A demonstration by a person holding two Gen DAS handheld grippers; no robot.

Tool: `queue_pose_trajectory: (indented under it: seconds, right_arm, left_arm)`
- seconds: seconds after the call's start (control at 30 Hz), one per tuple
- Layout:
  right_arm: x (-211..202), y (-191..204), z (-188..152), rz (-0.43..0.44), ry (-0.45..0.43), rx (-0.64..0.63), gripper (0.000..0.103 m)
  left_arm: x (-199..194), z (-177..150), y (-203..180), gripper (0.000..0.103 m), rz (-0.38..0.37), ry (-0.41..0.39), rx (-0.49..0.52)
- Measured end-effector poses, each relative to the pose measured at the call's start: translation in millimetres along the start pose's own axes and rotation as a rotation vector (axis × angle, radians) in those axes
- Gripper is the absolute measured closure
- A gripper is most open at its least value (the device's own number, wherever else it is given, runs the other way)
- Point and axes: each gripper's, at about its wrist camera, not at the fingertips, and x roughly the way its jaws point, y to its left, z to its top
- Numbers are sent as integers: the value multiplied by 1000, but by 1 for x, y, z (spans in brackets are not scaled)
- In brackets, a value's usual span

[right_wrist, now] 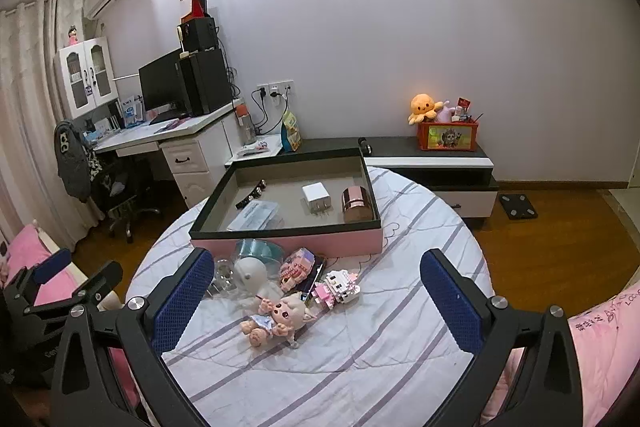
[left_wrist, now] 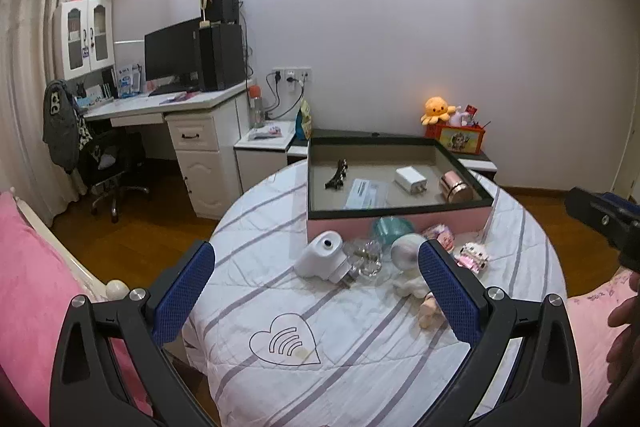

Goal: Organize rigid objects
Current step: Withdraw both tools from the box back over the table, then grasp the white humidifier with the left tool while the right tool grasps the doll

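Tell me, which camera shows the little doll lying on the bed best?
The right wrist view: the doll lies fully visible there, face showing. In the left wrist view, a blue finger of the left hand-held gripper hides most of it.

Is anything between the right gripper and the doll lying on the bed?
Nothing visible. The right gripper is open with the doll lying in plain view between its fingers on the striped bedspread; the other clutter sits beyond it.
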Motion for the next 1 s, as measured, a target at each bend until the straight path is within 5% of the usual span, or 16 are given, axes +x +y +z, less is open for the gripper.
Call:
queue_pose_trajectory:
  seconds: [0.6,1.0]
  right_arm:
    - [78,1,-47,74,266,-2,0]
    - [120,15,-62,109,365,-5,0]
  left_arm:
    - [86,-39,1,0,4,180,16]
    - [154,-42,7,0,27,254,30]
